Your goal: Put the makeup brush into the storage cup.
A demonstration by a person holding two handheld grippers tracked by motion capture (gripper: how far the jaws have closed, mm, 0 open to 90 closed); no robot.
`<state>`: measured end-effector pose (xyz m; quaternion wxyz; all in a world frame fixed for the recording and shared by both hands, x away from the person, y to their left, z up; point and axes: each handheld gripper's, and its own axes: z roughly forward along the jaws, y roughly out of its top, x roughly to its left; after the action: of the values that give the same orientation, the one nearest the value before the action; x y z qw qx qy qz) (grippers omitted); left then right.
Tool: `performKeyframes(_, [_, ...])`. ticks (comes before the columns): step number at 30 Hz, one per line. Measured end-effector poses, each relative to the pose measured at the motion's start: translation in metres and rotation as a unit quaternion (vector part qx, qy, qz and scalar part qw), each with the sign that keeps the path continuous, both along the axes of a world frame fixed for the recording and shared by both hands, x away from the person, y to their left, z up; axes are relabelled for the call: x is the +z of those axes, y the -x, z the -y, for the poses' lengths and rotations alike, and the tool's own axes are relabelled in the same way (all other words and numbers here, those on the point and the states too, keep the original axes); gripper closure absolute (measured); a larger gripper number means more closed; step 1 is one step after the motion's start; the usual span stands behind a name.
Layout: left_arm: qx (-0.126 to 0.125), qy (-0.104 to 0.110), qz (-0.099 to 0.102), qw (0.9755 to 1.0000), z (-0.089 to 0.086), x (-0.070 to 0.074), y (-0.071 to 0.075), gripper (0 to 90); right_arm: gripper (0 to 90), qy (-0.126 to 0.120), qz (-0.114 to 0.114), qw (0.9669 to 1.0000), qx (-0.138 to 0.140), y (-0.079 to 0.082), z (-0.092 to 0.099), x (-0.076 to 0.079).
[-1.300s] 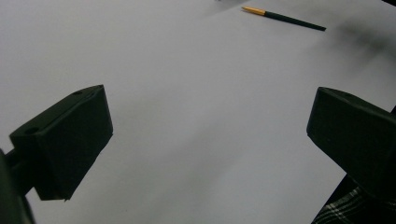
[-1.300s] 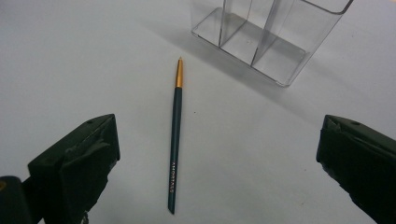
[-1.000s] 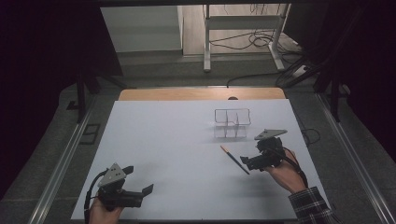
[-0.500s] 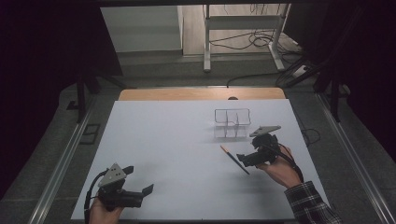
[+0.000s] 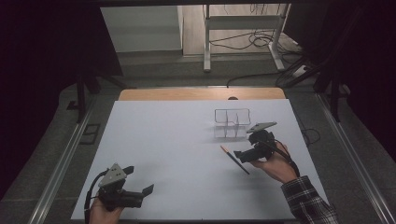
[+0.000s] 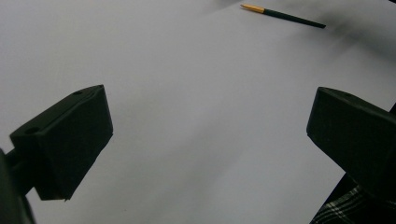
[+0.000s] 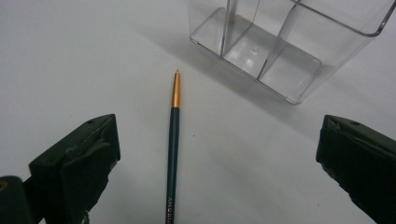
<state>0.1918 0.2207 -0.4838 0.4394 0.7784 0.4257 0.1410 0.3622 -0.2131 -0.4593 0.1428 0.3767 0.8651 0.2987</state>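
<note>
You've got the broad white table spread out ahead of you, bare across most of its middle, and toward its far right stands the clear plastic organizer, upright, with thin dividers splitting it into open-topped compartments, all of them looking empty in the right gripper view. Your right gripper hovers just this side of it, jaws spread wide and holding nothing, lined up straight over the thin brush, which lies flat on the table between those jaws, touching neither. Your left gripper sits low at the near left corner, well apart from everything, jaws likewise parted and empty. Now the brush itself: dark green handle, a gold ferrule toward the organizer and a fine pointed tip beyond it, near the container but not touching. It looks very light and stiff, and that slim, round, lacquered handle will likely roll or skid if you nudge it from one side, so close evenly on both sides. I'd say take it on the green handle around mid-length, clear of the gold band and the delicate tip, and squeeze gently; a shaft this narrow lying flat gives the jaws little to catch.
</note>
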Motion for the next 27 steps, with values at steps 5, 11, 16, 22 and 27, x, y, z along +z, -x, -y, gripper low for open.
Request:
performKeyframes(5, [-0.001,-0.001,0.0,1.0,0.0,0.0,0.0,0.8,6.8,0.008,-0.006,0.9999,0.003,-0.005,-0.003,0.0])
performKeyframes(11, [-0.001,-0.002,-0.001,1.0,0.0,0.0,0.0,0.8,11.5,0.015,-0.009,0.9998,0.009,-0.01,-0.009,0.002])
performKeyframes(16, [-0.002,-0.003,-0.001,1.0,0.001,0.0,0.0,0.8,15.4,0.02,-0.013,0.9996,0.013,-0.014,-0.014,0.002])
performKeyframes(22, [-0.002,-0.002,-0.001,1.0,0.001,0.0,0.0,0.8,19.0,0.028,-0.021,0.9992,0.02,-0.018,-0.02,0.001])
performKeyframes(27, [-0.003,-0.003,-0.002,1.0,0.001,0.0,0.0,0.9,21.8,0.031,-0.031,0.9987,0.025,-0.021,-0.026,0.0])
